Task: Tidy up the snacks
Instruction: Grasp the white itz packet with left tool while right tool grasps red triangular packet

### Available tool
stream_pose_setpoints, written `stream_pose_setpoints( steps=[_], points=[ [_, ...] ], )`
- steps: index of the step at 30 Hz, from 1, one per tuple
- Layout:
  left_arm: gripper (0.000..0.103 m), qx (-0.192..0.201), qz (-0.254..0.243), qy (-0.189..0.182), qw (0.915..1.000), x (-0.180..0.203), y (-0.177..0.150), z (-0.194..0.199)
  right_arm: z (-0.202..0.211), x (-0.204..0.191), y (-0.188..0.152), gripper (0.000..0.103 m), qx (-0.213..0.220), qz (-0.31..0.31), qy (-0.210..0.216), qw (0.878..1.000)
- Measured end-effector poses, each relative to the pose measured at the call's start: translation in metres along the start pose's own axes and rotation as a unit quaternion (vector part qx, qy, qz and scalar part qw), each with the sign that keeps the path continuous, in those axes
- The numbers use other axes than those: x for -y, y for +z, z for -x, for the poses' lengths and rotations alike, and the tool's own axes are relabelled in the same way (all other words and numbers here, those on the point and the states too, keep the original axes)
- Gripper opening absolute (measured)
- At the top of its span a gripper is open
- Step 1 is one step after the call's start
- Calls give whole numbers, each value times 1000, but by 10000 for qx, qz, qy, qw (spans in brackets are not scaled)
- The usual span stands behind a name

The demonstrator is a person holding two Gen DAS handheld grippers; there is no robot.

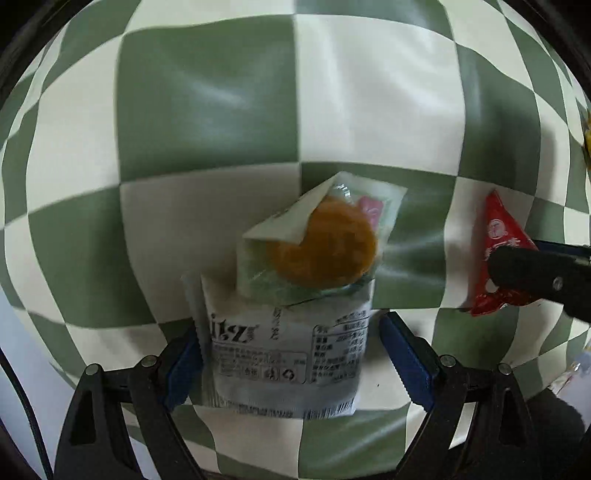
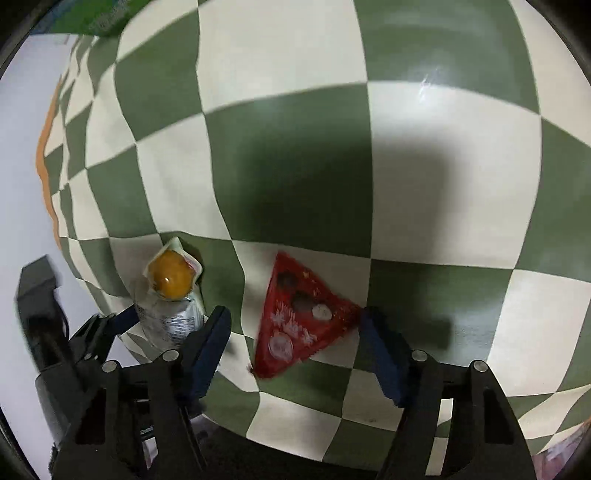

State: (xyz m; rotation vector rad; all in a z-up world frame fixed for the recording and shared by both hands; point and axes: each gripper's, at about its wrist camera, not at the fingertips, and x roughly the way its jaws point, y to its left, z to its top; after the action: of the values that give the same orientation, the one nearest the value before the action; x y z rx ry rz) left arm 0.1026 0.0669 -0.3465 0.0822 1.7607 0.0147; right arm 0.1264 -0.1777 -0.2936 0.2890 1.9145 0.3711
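Observation:
A white printed snack packet (image 1: 284,354) lies on the checked cloth between the blue pads of my left gripper (image 1: 291,354), which stands open around it. A clear packet with a round orange cake (image 1: 325,243) lies on its far end. Both show at the left of the right wrist view, the white packet (image 2: 173,325) under the cake packet (image 2: 171,278). A red triangular packet (image 2: 299,325) lies between the fingers of my right gripper (image 2: 295,350), which is open with its pads close to the packet's sides. The red packet also shows in the left wrist view (image 1: 498,243).
The green and white checked cloth (image 1: 207,110) covers the table. Its left edge with an orange trim (image 2: 46,173) runs beside a pale floor. A green package (image 2: 92,18) lies at the far left corner. A yellow item (image 1: 587,136) shows at the right rim.

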Motion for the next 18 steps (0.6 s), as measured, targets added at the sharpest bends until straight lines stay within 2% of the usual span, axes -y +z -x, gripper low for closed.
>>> stream_pose_setpoints(
  steps=[2, 3, 4, 8, 12, 14, 18],
  points=[
    [70, 83, 57, -48, 9999, 1, 3, 5, 0, -3, -2, 57, 24, 131, -155, 9998],
    [66, 78, 86, -116, 9999, 2, 5, 6, 0, -5, -4, 56, 58, 213, -161, 9996],
    [63, 90, 143, -177, 9997, 1, 6, 8, 0, -6, -5, 50, 76, 257, -173, 9995],
    [62, 211, 554, -579, 9966, 0, 16, 18, 7, -2, -8, 47, 277, 326, -279, 9987],
    [62, 417, 804, -912, 9917, 5, 30, 27, 22, 10, -9, 47, 644, 419, -653, 9949],
    [65, 352, 747, -855, 9929, 12, 38, 24, 30, 21, -8, 47, 776, 384, -774, 9932],
    [67, 195, 455, -539, 9973, 21, 47, 11, 29, 36, -3, 50, 654, 165, -478, 9966]
  ],
)
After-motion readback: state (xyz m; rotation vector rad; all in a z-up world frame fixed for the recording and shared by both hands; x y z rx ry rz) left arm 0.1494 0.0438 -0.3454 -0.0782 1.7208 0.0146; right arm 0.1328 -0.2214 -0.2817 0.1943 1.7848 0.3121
